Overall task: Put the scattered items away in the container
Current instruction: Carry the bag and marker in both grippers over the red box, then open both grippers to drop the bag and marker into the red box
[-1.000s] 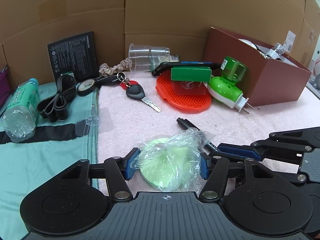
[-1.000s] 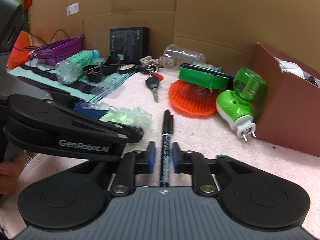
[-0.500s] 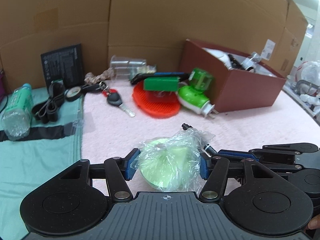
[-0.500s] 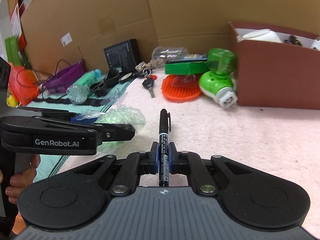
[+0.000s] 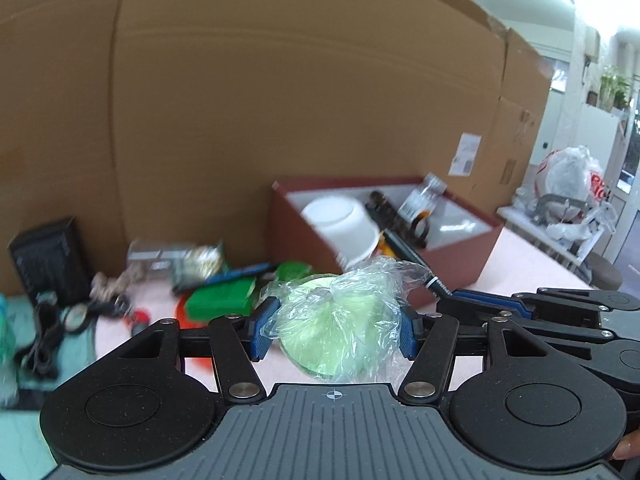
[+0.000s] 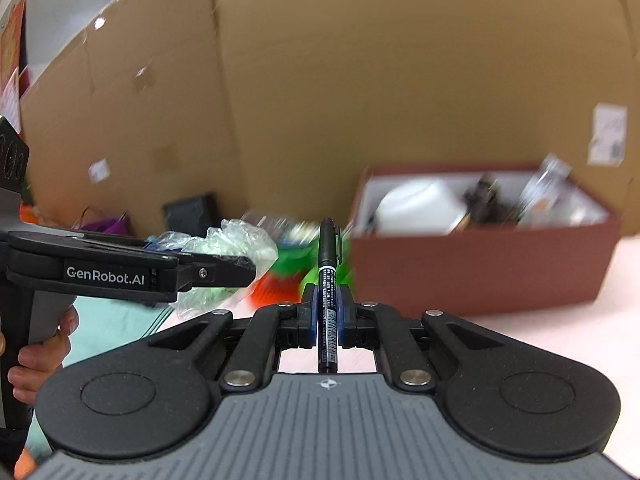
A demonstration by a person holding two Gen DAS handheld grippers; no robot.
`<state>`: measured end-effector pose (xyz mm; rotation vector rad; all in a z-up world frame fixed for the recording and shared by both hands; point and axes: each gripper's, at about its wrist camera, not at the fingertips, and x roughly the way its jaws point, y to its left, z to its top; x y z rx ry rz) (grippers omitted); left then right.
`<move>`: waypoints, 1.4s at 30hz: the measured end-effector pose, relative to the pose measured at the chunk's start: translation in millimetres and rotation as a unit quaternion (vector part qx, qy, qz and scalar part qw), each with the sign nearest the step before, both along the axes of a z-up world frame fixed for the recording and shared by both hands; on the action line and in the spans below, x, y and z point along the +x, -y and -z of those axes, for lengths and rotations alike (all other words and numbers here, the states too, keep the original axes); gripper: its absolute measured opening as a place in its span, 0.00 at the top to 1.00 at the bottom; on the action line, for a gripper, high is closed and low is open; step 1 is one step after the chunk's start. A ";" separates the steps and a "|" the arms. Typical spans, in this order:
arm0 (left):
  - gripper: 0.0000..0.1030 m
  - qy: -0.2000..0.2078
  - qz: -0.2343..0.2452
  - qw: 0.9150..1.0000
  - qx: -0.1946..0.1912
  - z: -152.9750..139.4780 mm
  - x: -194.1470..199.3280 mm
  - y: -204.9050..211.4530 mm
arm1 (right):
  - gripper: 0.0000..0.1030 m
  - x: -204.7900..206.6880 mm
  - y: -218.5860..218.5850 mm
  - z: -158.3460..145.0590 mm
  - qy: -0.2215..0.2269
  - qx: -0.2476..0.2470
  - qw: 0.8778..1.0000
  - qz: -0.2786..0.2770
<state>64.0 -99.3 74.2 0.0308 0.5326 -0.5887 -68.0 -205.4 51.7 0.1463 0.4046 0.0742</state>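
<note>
left wrist: pink table cover (image 5: pixel 532 256), cardboard wall (image 5: pixel 280 100); left tongs (image 5: pixel 335 330) clamp bagged disc (image 5: pixel 334 334), right tongs (image 6: pixel 328 312) clamp marker (image 6: pixel 329 276)

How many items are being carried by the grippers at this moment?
2. The left gripper is shut on the plastic-wrapped green item; the right gripper is shut on the black marker. Both are raised before the brown box.

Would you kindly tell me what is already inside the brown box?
Inside the brown box lie a tipped white bowl, a black pen-like item and a clear packet. The bowl and the near wall hide whatever sits beneath.
</note>
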 end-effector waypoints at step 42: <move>0.00 -0.036 0.002 0.999 -0.027 15.2 138.7 121.1 | 0.06 113.0 144.3 0.5 0.020 -0.015 0.980 0.199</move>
